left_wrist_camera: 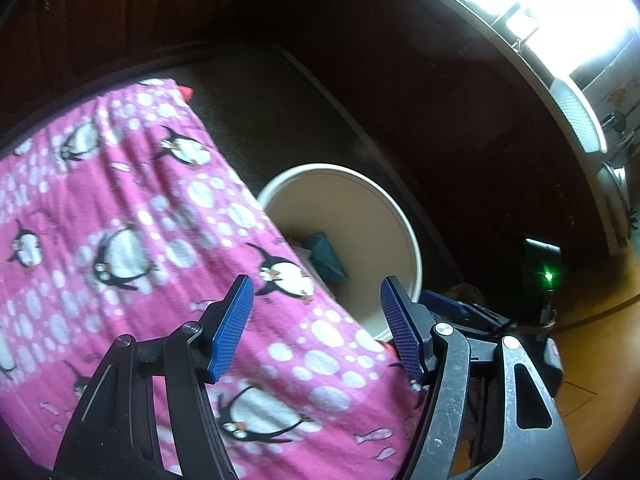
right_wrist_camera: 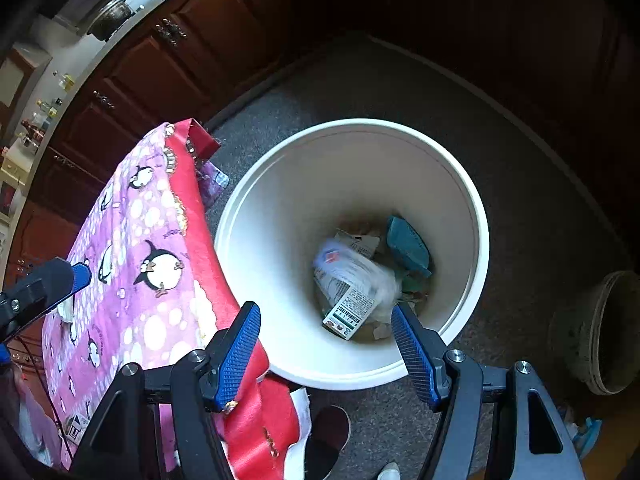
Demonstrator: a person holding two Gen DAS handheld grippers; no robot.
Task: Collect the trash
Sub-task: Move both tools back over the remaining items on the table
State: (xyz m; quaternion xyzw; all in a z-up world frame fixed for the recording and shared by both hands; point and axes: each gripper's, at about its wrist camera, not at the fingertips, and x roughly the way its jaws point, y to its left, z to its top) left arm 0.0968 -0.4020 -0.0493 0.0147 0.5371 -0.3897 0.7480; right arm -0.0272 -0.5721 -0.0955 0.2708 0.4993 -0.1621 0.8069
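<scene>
A white round trash bin (right_wrist_camera: 476, 208) stands on the dark carpet beside a table covered with a pink penguin cloth (right_wrist_camera: 132, 248). Inside it lie a blurred clear plastic wrapper with a printed label (right_wrist_camera: 352, 280), a teal piece (right_wrist_camera: 408, 246) and paper scraps. My right gripper (right_wrist_camera: 326, 354) is open and empty, hovering over the bin's near rim. My left gripper (left_wrist_camera: 316, 328) is open and empty above the penguin cloth (left_wrist_camera: 120, 240), with the bin (left_wrist_camera: 414, 256) just beyond it. The right gripper's blue fingertip (left_wrist_camera: 444, 304) shows past my left gripper. The left gripper's tip (right_wrist_camera: 80, 276) shows at the right view's left edge.
Dark wooden cabinets (right_wrist_camera: 192, 48) line the far side, with a counter holding bottles and a pot (right_wrist_camera: 112, 16). A grey bucket (right_wrist_camera: 608, 332) stands on the carpet at the right. A shoe (right_wrist_camera: 332, 432) is near the bin. A red cloth edge (right_wrist_camera: 224, 308) hangs off the table.
</scene>
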